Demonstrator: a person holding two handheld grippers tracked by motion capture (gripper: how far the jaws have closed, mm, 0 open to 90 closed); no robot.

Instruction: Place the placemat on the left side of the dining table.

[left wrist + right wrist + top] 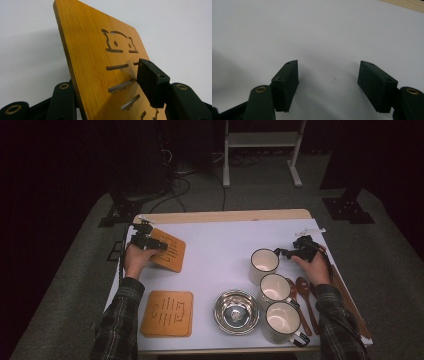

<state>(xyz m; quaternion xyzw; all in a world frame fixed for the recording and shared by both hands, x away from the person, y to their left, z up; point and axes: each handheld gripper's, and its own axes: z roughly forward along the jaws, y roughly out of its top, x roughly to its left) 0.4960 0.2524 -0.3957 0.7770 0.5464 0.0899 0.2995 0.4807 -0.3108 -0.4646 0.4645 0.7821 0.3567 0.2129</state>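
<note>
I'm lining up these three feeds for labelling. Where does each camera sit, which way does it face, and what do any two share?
High view: above the person's side, looking forward and down on the table; forearms, left gripper, right gripper.
Left gripper view: on the left gripper, along jaws clamping a wooden coaster.
Right gripper view: on the right gripper, along open jaws at the bare white table.
Shared: the high and left gripper views both show the coaster.

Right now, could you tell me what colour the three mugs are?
Cream mugs, dark handles; high view.
</note>
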